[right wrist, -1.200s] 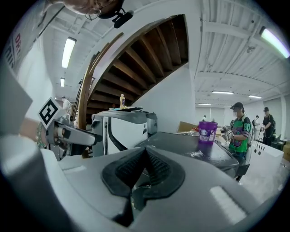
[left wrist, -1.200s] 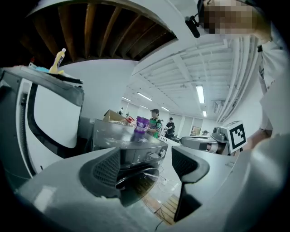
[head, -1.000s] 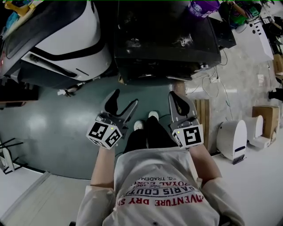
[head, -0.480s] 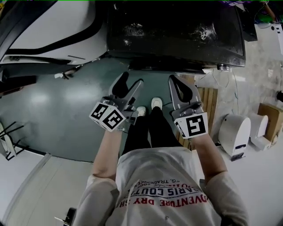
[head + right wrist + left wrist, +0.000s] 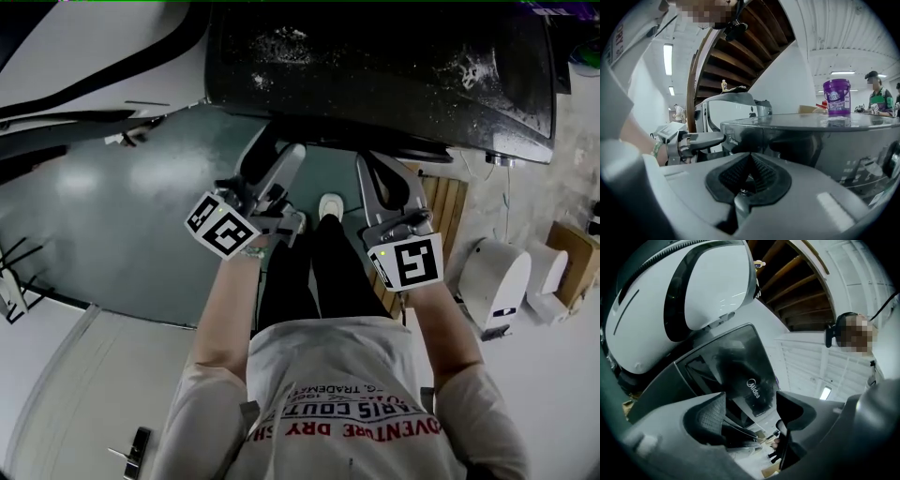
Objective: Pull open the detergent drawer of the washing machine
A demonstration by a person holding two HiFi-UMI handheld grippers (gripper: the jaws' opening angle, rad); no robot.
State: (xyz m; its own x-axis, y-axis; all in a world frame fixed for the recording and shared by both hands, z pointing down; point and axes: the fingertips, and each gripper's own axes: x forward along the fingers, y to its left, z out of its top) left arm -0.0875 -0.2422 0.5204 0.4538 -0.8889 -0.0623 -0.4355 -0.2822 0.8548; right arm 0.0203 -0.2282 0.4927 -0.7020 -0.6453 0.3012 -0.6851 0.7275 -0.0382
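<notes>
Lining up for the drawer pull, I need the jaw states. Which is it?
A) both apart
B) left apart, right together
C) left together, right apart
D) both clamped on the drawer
B: in its own view the left gripper has its jaws standing wide apart with nothing between them, while the right gripper has its jaws meeting at the tips, empty.

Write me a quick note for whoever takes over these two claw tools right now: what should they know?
Left gripper: jaws apart, empty, pointed at the washing machine.
Right gripper: jaws together, nothing in them, alongside the other in front of the machine.
Detergent drawer: cannot be picked out in these views; nothing is gripped.
Done: nothing yet.
Left: find the drawer on the machine's front, take hold of it and pull it open.
</notes>
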